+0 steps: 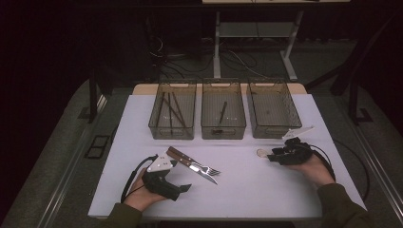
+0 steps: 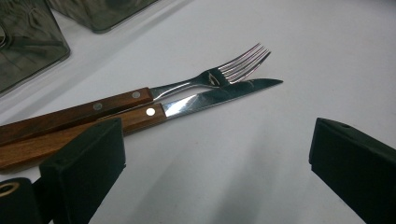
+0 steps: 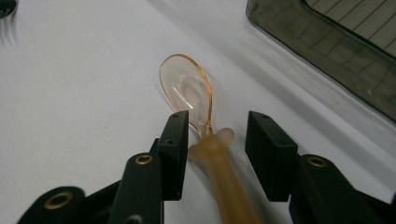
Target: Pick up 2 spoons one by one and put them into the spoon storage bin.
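Jaws: right gripper part-open astride the amber spoon, unclamped; left gripper wide, empty. Fork, knife unsorted at bench's six o'clock.

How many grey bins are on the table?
3, in a row along the far side: left bin holding dark sticks, middle bin with one dark utensil, right bin apparently empty.
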The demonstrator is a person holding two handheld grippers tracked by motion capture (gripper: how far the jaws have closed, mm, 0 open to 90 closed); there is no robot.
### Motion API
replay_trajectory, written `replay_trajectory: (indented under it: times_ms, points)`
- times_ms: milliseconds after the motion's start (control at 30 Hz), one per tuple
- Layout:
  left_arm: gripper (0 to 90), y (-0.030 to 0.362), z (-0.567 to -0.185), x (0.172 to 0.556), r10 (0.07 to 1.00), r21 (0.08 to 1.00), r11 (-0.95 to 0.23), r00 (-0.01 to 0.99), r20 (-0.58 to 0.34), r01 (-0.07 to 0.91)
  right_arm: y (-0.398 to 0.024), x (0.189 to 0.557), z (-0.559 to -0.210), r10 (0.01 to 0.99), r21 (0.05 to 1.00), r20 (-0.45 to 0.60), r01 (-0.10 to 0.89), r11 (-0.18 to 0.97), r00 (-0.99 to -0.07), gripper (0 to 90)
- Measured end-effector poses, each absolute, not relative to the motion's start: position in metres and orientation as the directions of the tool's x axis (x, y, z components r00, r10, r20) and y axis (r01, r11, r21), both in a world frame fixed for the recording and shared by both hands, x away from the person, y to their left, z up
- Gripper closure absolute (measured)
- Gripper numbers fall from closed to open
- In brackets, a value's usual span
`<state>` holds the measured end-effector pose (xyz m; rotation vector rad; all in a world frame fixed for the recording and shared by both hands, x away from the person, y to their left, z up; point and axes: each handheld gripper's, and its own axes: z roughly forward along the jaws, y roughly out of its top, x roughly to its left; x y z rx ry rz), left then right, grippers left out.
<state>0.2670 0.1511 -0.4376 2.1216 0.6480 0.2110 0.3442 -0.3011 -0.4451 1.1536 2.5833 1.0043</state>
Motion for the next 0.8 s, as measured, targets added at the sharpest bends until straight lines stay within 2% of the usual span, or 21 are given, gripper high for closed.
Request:
replay_trajectory:
  times_ms: [200, 800]
  points:
    - [2.4, 0.151, -0.437, 0.267, 0.520, 0.797, -0.477, 0.850, -0.083, 0.370, -0.297, 0.341, -0.445, 0.696, 0.622, 0.093, 0.588, 0.518, -0.712, 66.9]
    - [2.4, 0.152, -0.437, 0.266, 0.519, 0.801, -0.473, 0.851, -0.082, 0.366, -0.286, 0.330, -0.441, 0.663, 0.602, -0.019, 0.521, 0.605, -0.748, 76.2]
